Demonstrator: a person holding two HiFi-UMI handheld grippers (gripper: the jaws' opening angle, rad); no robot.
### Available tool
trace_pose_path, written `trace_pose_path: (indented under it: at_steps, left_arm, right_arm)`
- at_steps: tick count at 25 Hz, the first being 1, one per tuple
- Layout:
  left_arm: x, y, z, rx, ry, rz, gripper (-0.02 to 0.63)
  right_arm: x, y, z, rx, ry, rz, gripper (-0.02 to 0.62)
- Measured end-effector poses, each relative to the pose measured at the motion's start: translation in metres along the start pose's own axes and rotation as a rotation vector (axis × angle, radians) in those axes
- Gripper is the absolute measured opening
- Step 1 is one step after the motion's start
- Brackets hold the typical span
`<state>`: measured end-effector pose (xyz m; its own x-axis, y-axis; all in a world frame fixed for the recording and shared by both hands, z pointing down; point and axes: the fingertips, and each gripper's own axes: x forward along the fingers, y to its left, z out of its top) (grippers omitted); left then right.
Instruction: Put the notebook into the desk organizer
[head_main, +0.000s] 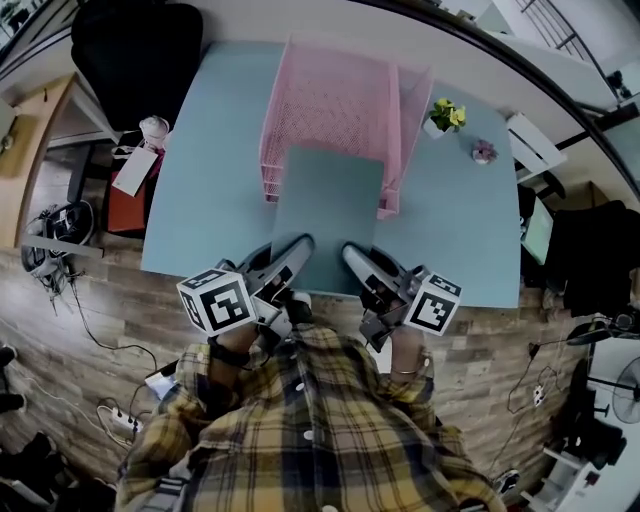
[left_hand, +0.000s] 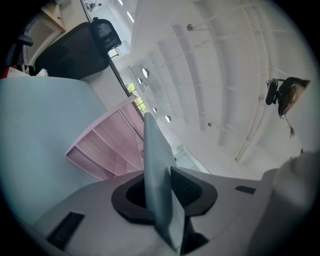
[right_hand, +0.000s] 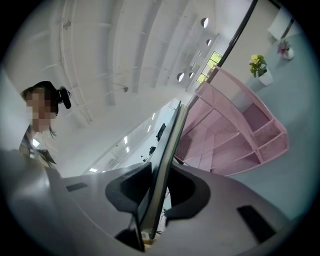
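A thin grey-blue notebook (head_main: 328, 205) is held flat over the light blue table (head_main: 210, 160), its far edge at the front of the pink mesh desk organizer (head_main: 330, 100). My left gripper (head_main: 300, 246) is shut on its near left edge, and my right gripper (head_main: 352, 252) is shut on its near right edge. In the left gripper view the notebook (left_hand: 156, 165) stands edge-on between the dark pads, with the organizer (left_hand: 107, 145) beyond. The right gripper view shows the same notebook (right_hand: 169, 150) clamped edge-on, the organizer (right_hand: 240, 130) lying to its right.
A small potted plant (head_main: 443, 115) with yellow flowers and a small pink ornament (head_main: 484, 152) stand on the table right of the organizer. A black chair (head_main: 135, 55) is at the far left. Cables and a power strip (head_main: 120, 420) lie on the wooden floor.
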<state>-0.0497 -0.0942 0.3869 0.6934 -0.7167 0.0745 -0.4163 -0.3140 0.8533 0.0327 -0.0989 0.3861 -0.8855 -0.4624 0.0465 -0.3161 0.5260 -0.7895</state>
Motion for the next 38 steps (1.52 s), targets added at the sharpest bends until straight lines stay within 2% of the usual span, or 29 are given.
trace_pose_path:
  at_steps: [12, 17, 24, 29, 34, 38]
  left_arm:
    - [0.020, 0.007, 0.012, -0.013, 0.016, -0.010, 0.098]
    - [0.029, 0.015, 0.020, -0.047, -0.002, 0.002, 0.097]
    - [0.041, 0.027, 0.034, -0.090, -0.030, 0.018, 0.094]
    - [0.046, 0.034, 0.041, -0.105, -0.045, 0.039, 0.091]
    - [0.054, 0.038, 0.048, -0.131, -0.071, 0.041, 0.083]
    - [0.057, 0.039, 0.055, -0.142, -0.102, 0.035, 0.078]
  right_arm:
    - [0.007, -0.011, 0.018, 0.005, -0.008, -0.033, 0.098]
    - [0.015, -0.023, 0.024, 0.041, 0.001, -0.068, 0.098]
    - [0.033, -0.029, 0.039, 0.082, -0.015, -0.036, 0.098]
    - [0.038, -0.044, 0.041, 0.108, -0.016, -0.085, 0.098]
    - [0.044, -0.049, 0.048, 0.134, -0.051, -0.066, 0.103]
    - [0.045, -0.055, 0.055, 0.140, -0.092, -0.083, 0.108]
